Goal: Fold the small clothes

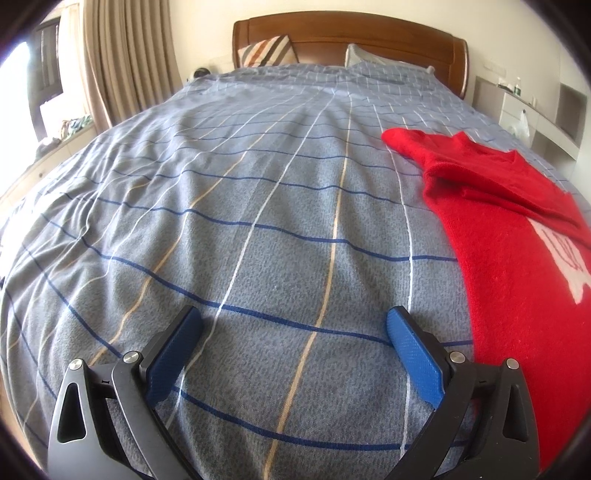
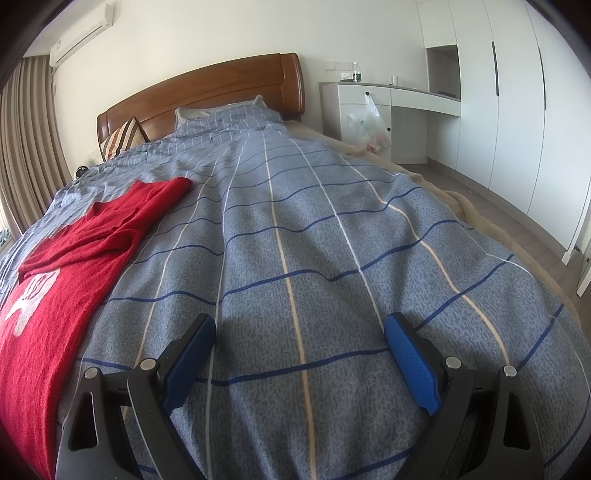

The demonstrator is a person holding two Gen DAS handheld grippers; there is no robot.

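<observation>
Red knit sweater (image 1: 509, 266), fuzzy in texture and bearing a white motif (image 1: 565, 258) on its front, lies spread on the bed (image 1: 258, 206), over the grey-blue checked cover. A sleeve or upper panel is already laid across the body, leaving a doubled edge on the side towards the headboard (image 1: 347, 40). Judged from its drape, the garment is soft, light and limp; it would sag and stretch if lifted by one point. Hold is best taken at two points along one edge, such as the hem corners or the shoulder line, pinching both layers where the fabric is doubled.

Left tool (image 1: 295, 332) hovers low over bare cover just beside the sweater, on the side away from the white cabinets; its blue pads are spread wide and grip nothing. Right tool (image 2: 299, 332) hovers likewise on the sweater's opposite side, spread and empty.

Left wrist view alone shows curtains (image 1: 125, 59) and a window ledge beyond the sweater's far side. Right wrist view alone shows the wardrobe (image 2: 517, 92), a desk (image 2: 391, 96) with a hanging plastic bag (image 2: 369, 125), an air conditioner (image 2: 83, 29) and the floor. Neither view shows the whole sweater.
</observation>
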